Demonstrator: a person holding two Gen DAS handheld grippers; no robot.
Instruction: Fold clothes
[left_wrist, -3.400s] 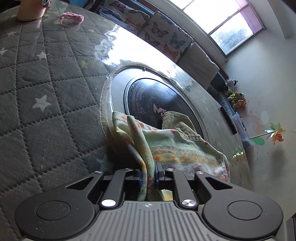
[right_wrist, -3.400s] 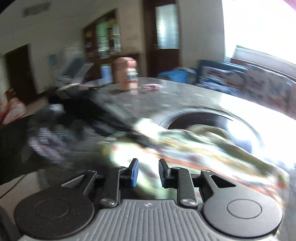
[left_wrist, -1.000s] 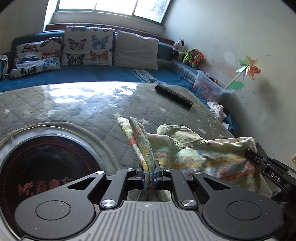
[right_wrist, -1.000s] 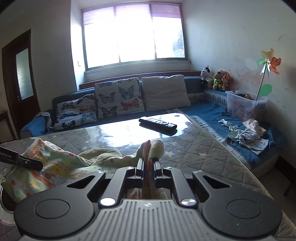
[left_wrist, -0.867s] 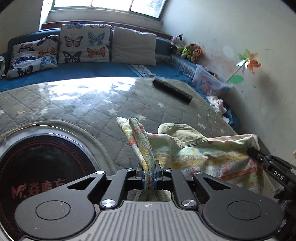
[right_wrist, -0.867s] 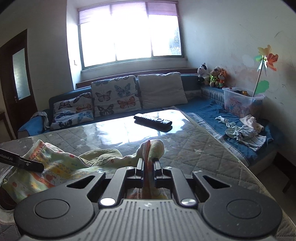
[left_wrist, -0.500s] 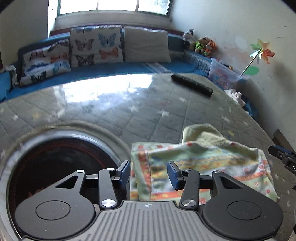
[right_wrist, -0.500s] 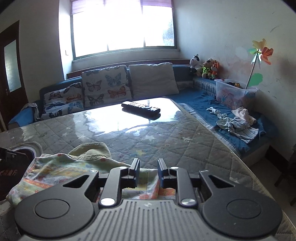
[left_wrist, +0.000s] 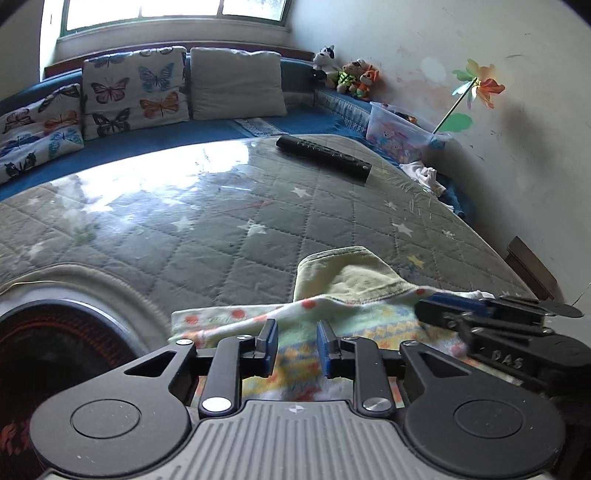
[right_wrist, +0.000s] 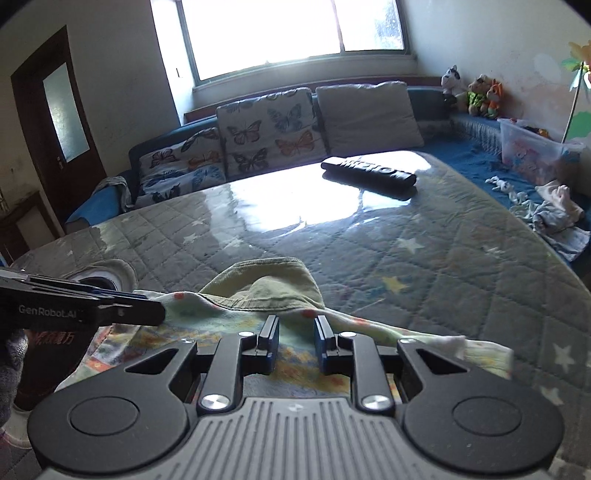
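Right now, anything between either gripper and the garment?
Nothing visible. The left gripper and right gripper are both open, right over the patterned garment lying on the quilted table. The remote lies far back, clear.

A soft printed cotton garment (left_wrist: 332, 325) with an olive ribbed cuff (right_wrist: 266, 284) is seen on a quilted grey table cover (left_wrist: 229, 236), overlaid by a glossy clear plastic sheet (right_wrist: 295, 206) that mirrors the window. Matt black plastic with bright metal rivets is shown on the left gripper (left_wrist: 294, 347) and right gripper (right_wrist: 294, 341). A matt black plastic remote control (right_wrist: 369, 171) is noted.
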